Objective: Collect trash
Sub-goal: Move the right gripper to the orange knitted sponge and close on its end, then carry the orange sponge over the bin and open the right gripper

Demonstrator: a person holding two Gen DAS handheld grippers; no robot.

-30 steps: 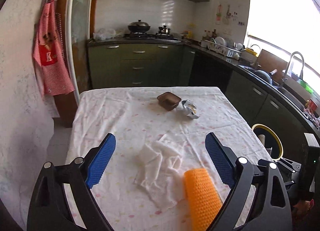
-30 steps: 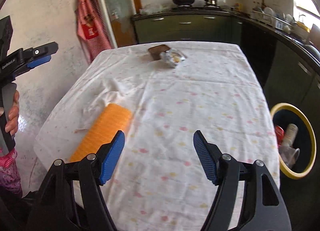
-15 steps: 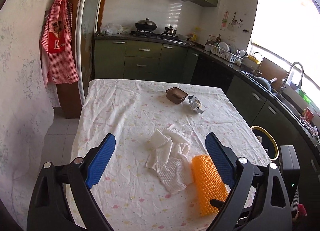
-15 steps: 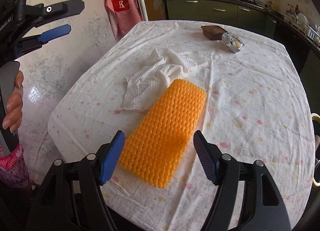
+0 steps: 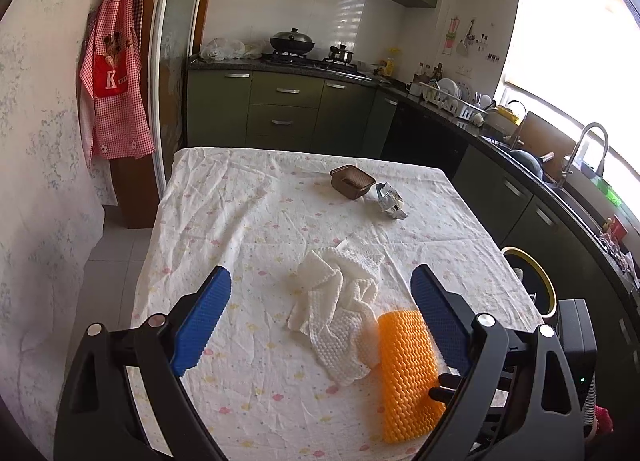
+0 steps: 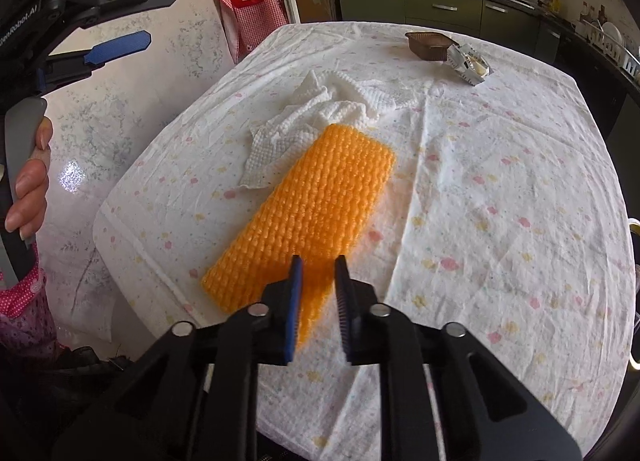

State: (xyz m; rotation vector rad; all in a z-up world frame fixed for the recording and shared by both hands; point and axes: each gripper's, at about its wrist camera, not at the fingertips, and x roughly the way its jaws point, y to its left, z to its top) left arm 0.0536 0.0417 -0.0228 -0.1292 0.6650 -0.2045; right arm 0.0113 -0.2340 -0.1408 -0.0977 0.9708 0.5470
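An orange foam net [image 6: 316, 197] lies flat on the cloth-covered table [image 6: 500, 181], partly over a crumpled white paper towel [image 6: 320, 109]. My right gripper [image 6: 318, 261] is closing its jaws on the net's near edge, which bunches up between the blue pads. My left gripper [image 5: 320, 277] hovers open above the paper towel [image 5: 340, 301] with nothing between its fingers; the net [image 5: 404, 373] lies by its right finger. At the far end of the table a brown plastic tray [image 5: 352, 181] and a crumpled silver wrapper [image 5: 390, 201] lie side by side.
A bin with a yellow rim [image 5: 536, 273] stands on the floor off the table's right side. Kitchen counters and a sink run along the right wall. A person's hand [image 6: 28, 181] holds the left gripper's handle beyond the table's left edge.
My right gripper swung left and down over the orange net and went from wide open to shut on its near edge. The left gripper drew back slightly and stayed open.
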